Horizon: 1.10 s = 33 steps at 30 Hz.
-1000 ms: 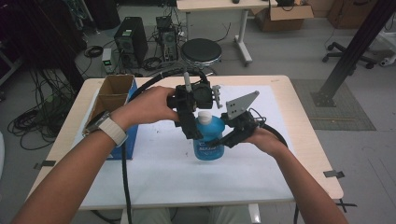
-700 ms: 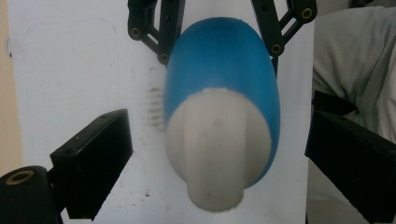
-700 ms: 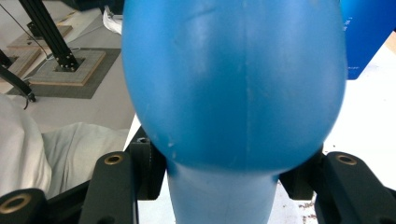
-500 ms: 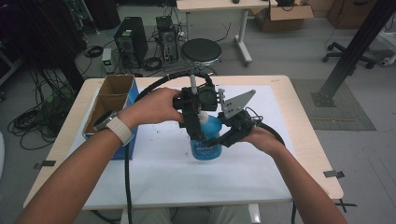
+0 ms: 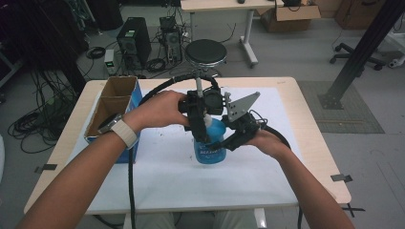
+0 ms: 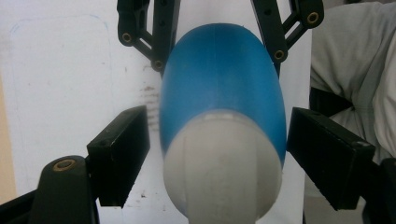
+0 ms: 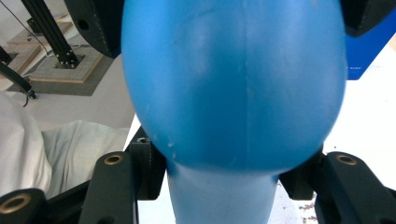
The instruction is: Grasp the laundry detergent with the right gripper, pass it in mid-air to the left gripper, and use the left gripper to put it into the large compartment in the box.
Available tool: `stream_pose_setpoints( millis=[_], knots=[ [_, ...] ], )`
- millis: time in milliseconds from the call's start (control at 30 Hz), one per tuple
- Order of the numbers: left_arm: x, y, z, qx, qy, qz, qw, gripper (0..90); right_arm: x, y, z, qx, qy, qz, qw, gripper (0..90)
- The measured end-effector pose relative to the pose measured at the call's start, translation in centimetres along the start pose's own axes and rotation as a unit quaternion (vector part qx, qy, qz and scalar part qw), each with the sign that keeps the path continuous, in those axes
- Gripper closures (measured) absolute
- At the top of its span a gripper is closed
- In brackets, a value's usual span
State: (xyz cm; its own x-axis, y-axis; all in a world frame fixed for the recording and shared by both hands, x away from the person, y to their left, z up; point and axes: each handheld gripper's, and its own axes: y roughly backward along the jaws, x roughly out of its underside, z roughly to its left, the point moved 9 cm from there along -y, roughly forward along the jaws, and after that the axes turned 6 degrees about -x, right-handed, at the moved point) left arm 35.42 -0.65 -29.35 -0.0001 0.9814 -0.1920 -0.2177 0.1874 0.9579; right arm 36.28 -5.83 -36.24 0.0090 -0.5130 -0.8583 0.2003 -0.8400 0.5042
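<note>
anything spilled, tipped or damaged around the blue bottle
Nothing stands out. The blue bottle stands upright on the white mat with its white cap on. No liquid lies near it, only a few dark specks on the mat. The cardboard box sits open at the left.

obstacle: cardboard box [image 5: 112,107] at my far left | bottle [image 5: 210,145] mid-table between my grippers | free: white mat [image 5: 191,186] near side, right side

Even, soft indoor light; the white counter [image 5: 157,186] is bright without glare. Both gripper views show the blue bottle [image 6: 222,88] blurred, too close to focus.
</note>
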Motion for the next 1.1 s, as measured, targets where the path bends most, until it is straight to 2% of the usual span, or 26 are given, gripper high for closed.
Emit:
stream_pose_setpoints(
  millis=[1100],
  knots=[
    [0.09,-0.42,-0.18,-0.001,0.0,0.008,1.0,37.2,-0.22,-0.19,0.1,0.0,0.002,-0.001,1.0,44.0]
  ],
)
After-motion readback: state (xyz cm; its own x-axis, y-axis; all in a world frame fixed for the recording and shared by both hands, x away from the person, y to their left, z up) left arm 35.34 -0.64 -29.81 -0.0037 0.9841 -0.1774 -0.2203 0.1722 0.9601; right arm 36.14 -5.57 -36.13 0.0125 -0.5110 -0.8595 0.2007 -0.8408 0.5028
